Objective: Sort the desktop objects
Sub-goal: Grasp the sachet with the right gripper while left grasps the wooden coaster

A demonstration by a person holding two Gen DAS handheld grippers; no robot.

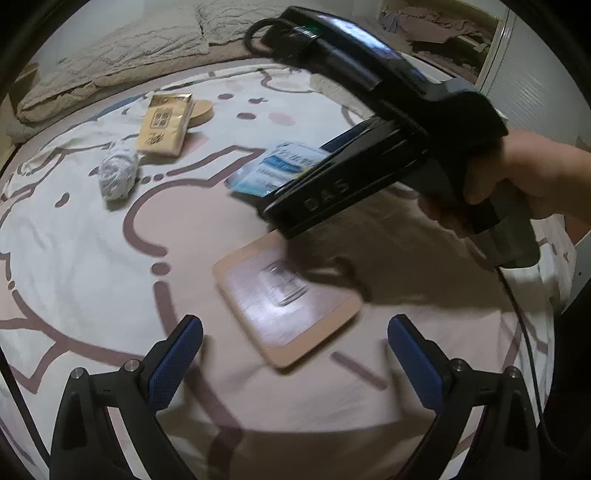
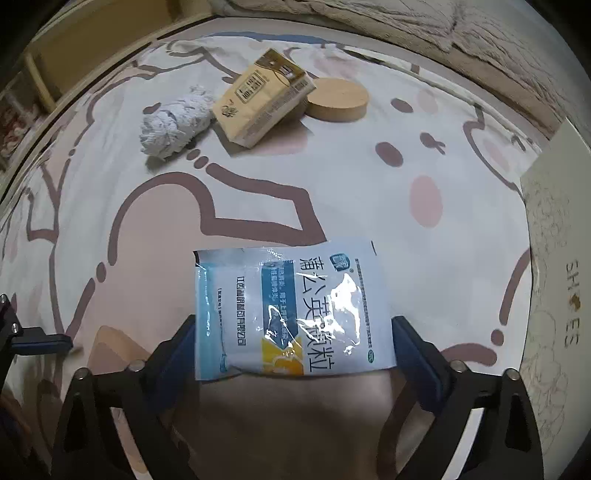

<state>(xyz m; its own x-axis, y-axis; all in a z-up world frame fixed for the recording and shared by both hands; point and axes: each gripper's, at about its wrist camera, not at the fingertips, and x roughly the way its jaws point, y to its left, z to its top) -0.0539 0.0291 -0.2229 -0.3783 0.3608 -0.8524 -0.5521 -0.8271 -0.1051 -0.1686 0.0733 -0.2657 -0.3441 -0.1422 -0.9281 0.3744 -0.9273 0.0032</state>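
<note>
We see the right gripper (image 2: 293, 354) jaws wide around the medicine sachet (image 2: 291, 310), not visibly pressing it, while the left gripper (image 1: 295, 350) jaws gape empty before the tan card (image 1: 286, 299).

A bed (image 1: 92, 258) fills both views, covered by a white and pink sheet (image 2: 351, 192) printed with brown cartoon outlines and dots. Along its far edge lies a rumpled beige quilt (image 1: 122, 48), also seen in the right wrist view. At upper right of the left wrist view stands a white wardrobe (image 1: 532, 85) with an open shelf (image 1: 443, 33) of crumpled cloth. At the left edge of the right wrist view is a wooden shelf (image 2: 37, 85). The light is dim and indoor.
</note>
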